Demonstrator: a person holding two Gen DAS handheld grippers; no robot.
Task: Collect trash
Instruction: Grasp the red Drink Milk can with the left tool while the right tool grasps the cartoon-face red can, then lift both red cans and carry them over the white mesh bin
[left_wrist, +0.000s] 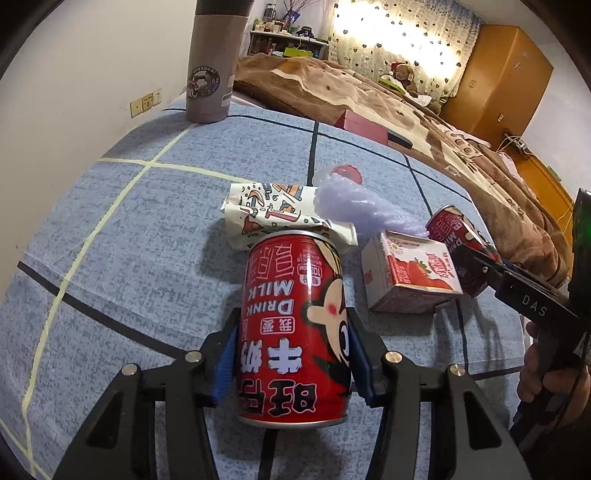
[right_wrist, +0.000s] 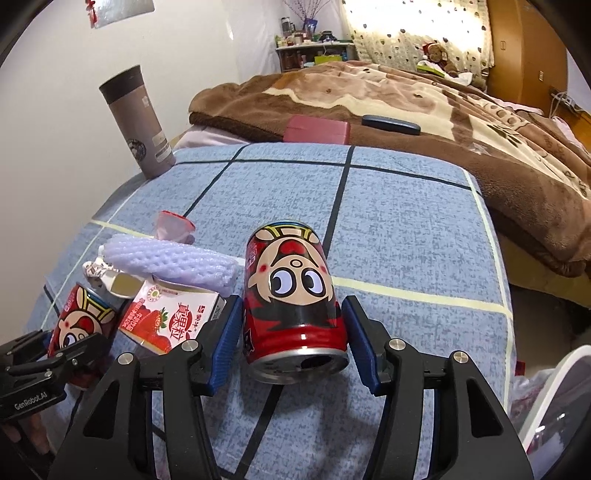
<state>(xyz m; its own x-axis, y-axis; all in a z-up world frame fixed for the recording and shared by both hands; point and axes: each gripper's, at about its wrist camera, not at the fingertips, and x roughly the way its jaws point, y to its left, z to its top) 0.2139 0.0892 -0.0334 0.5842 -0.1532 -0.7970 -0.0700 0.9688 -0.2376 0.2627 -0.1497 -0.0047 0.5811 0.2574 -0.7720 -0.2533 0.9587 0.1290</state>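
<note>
Both milk cans are being picked up at once: the left hand-held gripper (left_wrist: 291, 354) has its blue pads pressed on one red milk can (left_wrist: 295, 325), while the right hand-held gripper (right_wrist: 293, 334) brackets the other milk can (right_wrist: 293, 299), a sliver of gap on its right side. Next, I'd say, squeeze and lift toward the white bin (right_wrist: 554, 406). On the blue checked tabletop (right_wrist: 406, 229) I count two cans, one strawberry carton (right_wrist: 166, 325), one foam net (right_wrist: 173, 264), one printed wrapper (left_wrist: 273, 210)

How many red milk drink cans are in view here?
2. One can stands between the left tongs; the other can sits between the right tongs, right of the strawberry carton. More may be hidden.
</note>
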